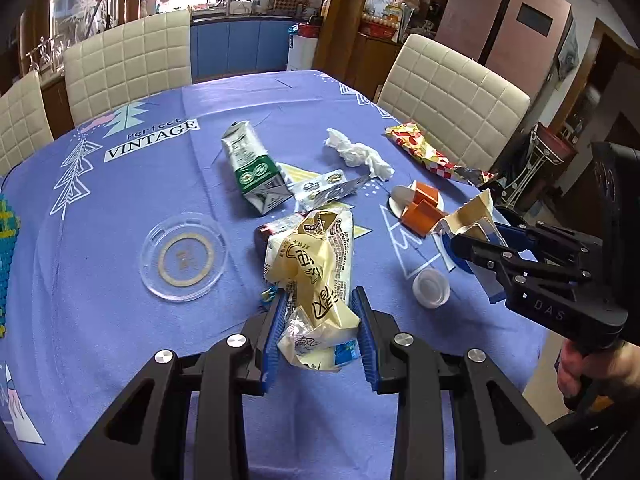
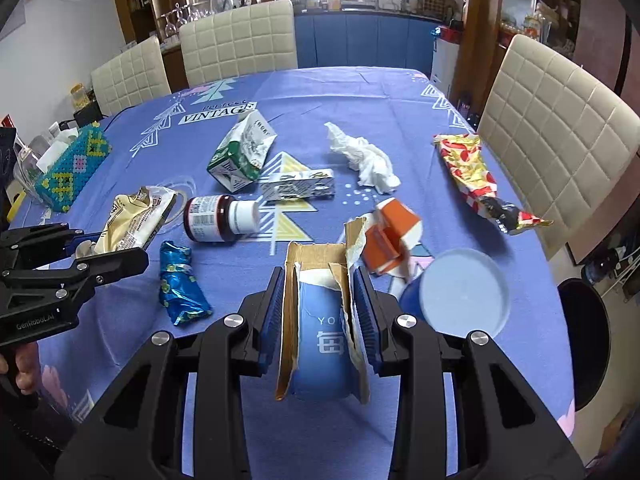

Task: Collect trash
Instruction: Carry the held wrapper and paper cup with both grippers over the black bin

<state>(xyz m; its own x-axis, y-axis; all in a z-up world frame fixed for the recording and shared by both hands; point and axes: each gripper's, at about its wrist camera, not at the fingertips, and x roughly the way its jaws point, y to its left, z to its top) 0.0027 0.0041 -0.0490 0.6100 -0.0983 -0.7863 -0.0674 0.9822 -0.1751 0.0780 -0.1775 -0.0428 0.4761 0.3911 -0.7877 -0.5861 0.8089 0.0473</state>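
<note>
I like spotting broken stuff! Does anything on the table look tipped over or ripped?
Yes. The dark brown bottle with a white cap lies on its side, the green-and-white carton is tipped over and crushed, and the torn blue cardboard box clamped in the right gripper is ripped open.

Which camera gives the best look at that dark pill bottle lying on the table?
The right wrist view. There the pill bottle lies on its side in full sight, with its label and white cap showing. In the left wrist view only a dark sliver of it peeks out behind the yellow wrapper that the left gripper holds.
</note>
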